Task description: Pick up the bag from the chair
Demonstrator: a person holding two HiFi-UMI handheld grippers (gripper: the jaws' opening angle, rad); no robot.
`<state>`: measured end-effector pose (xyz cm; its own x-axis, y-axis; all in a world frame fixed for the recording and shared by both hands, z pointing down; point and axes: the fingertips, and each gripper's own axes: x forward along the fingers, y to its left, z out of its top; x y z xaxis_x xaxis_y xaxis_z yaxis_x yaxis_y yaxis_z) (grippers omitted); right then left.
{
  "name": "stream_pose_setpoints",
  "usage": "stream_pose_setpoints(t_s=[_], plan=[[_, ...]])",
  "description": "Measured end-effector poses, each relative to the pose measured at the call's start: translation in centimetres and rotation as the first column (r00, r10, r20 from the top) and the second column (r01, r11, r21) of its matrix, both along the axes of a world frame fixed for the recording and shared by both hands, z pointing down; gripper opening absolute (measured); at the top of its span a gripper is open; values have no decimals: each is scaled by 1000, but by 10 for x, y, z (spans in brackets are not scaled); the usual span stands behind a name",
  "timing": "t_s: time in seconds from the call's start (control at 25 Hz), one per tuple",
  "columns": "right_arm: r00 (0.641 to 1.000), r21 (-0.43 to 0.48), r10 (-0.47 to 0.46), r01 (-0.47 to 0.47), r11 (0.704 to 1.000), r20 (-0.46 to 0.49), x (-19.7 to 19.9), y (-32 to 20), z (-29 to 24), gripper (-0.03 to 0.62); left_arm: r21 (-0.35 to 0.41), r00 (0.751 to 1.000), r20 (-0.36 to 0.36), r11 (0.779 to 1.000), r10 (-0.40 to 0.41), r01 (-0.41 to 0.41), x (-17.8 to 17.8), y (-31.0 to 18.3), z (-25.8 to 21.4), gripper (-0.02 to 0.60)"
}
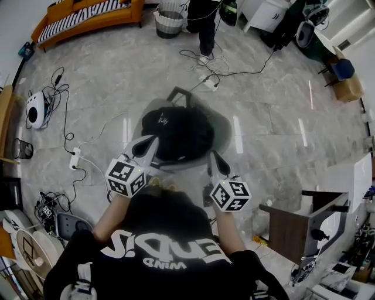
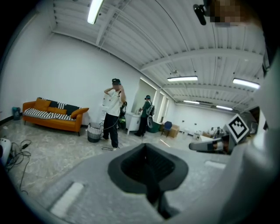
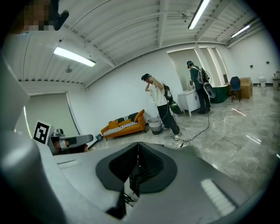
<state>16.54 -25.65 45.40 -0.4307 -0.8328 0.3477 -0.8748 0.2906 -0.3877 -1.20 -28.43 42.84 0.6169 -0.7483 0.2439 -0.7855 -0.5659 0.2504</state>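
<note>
containers first: a grey and white basket [image 1: 169,23] stood on the far side of the floor, just right of the orange sofa [image 1: 88,16], and i couldn't tell what was in it. a black mesh bin [image 1: 22,149] sat over at the left edge, contents too small to make out. same deal with the brown cardboard box [image 1: 350,88] far right.

the bag [image 1: 179,135] was black, soft and rounded, kinda backpack-ish, with a small white mark on its far left side. it sat on the seat of the grey chair [image 1: 225,126] mid-floor and covered most of it.

the left gripper [image 1: 146,143] was at the bag's near left edge and the right gripper [image 1: 215,158] at the near right by the chair's rim. both had their jaws squeezed fully together, pads meeting, with nothing between them that i could make out.
</note>
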Motion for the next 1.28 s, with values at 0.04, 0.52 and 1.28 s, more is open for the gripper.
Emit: stream_pose_setpoints(t_s=[0.04, 0.52, 1.28], plan=[[1000, -6, 9, -9, 1000, 4, 0, -3, 0, 2, -4, 1000, 1, 1000, 12, -12, 1, -4, 1, 3], [995, -50, -29, 34, 998, 98, -7, -30, -14, 178, -27, 995, -31, 995, 93, -94, 10, -37, 11, 189], [990, -266, -144, 141, 954, 10, 6, -123, 119, 322, -195, 975, 58, 961, 213, -198, 44, -78, 129, 391]])
